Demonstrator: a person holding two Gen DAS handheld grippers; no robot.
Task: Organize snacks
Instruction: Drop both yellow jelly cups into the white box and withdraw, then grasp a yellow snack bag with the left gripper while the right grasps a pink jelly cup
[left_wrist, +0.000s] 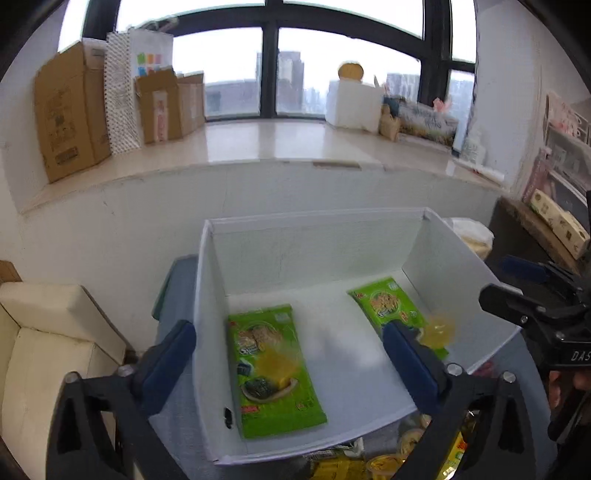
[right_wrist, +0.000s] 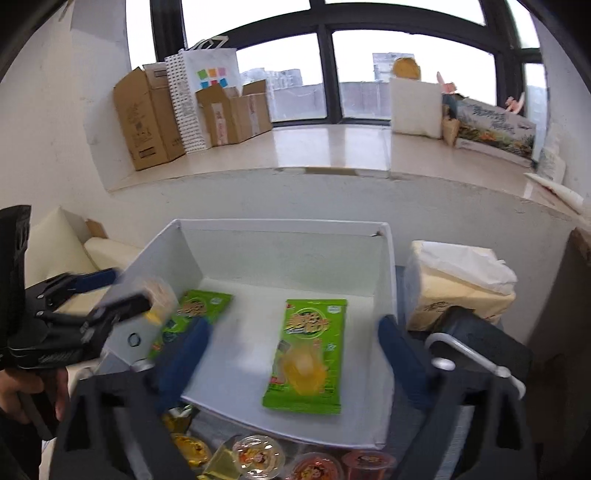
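Jelly cups and gold packets crowd the near edge, half cut off below your wide-open, empty left gripper and right gripper. Left to right in the white box lie two green seaweed packs, each under a blurred yellow jelly. Judge the packs light, crinkly, slippery: pinch an edge seam. Cups are stiff, so grip their rims.

Left wrist view angled down from close behind white box, right wrist view likewise from further right, both facing window sill, sharing box, two green packets, cardboard boxes.
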